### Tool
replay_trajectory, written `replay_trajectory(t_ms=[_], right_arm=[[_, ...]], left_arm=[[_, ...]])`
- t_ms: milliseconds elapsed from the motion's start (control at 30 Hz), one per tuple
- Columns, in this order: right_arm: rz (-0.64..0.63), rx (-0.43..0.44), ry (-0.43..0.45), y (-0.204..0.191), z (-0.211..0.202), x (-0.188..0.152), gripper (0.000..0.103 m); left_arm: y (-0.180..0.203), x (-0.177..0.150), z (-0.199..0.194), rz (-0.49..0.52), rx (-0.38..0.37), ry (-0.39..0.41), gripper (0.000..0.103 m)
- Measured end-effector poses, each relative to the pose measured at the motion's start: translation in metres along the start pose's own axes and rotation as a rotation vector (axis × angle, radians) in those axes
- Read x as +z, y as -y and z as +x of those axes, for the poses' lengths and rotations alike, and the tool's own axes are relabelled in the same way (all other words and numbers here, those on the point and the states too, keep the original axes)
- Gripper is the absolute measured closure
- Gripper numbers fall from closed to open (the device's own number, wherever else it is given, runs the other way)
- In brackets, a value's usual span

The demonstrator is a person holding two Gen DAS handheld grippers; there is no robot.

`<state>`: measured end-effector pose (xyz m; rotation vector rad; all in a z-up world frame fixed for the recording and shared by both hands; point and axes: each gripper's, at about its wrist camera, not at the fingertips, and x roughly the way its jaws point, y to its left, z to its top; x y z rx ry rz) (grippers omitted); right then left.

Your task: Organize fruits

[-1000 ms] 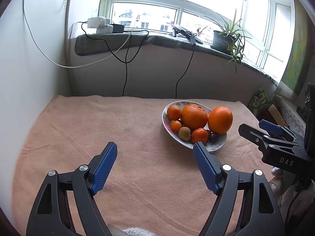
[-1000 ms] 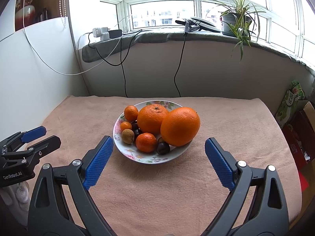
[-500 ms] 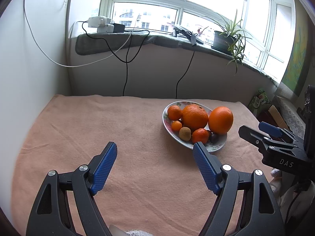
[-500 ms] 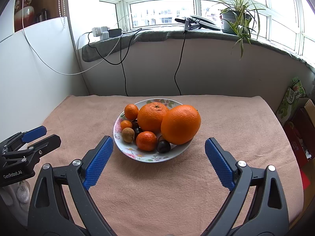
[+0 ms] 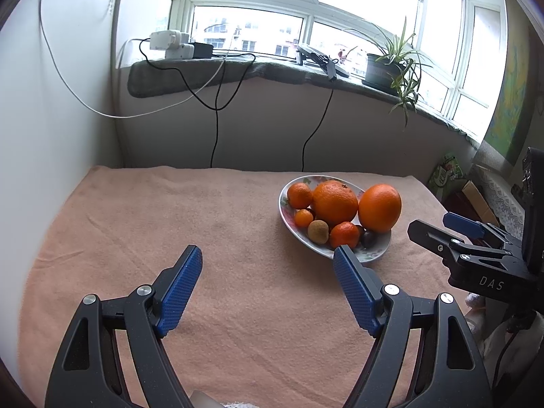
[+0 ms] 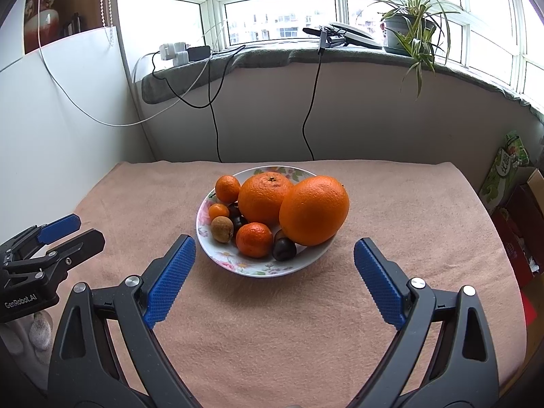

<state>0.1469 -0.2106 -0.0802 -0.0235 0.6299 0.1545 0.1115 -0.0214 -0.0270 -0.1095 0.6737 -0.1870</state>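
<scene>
A flowered plate [image 6: 244, 265] [image 5: 375, 255] sits on the peach cloth, piled with fruit. Two big oranges [image 6: 314, 209] [image 6: 264, 198] fill its back and right. Small mandarins [image 6: 254, 239] [image 6: 227, 188], a brown kiwi-like fruit [image 6: 222, 228] and a dark plum [image 6: 284, 249] lie in front. My right gripper [image 6: 274, 263] hovers open just short of the plate's near rim, nothing between its fingers. My left gripper [image 5: 267, 272] stands open over bare cloth, left of the plate, holding nothing.
A peach cloth [image 5: 142, 224] covers the table. A white wall panel [image 5: 51, 136] borders the left side. Cables [image 6: 214, 125] hang from the windowsill at the back, where a potted plant [image 6: 413, 30] stands. Boxes and a green packet [image 6: 506, 170] sit past the right edge.
</scene>
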Motion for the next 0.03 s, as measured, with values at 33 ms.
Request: replay_trajectory(t_ms=[33], right_arm=[[0.002, 0.0, -0.001, 0.0013, 0.0012, -0.0002, 0.007]], left_arm=[[-0.0005, -0.0002, 0.0007, 0.0, 0.002, -0.003, 0.023]])
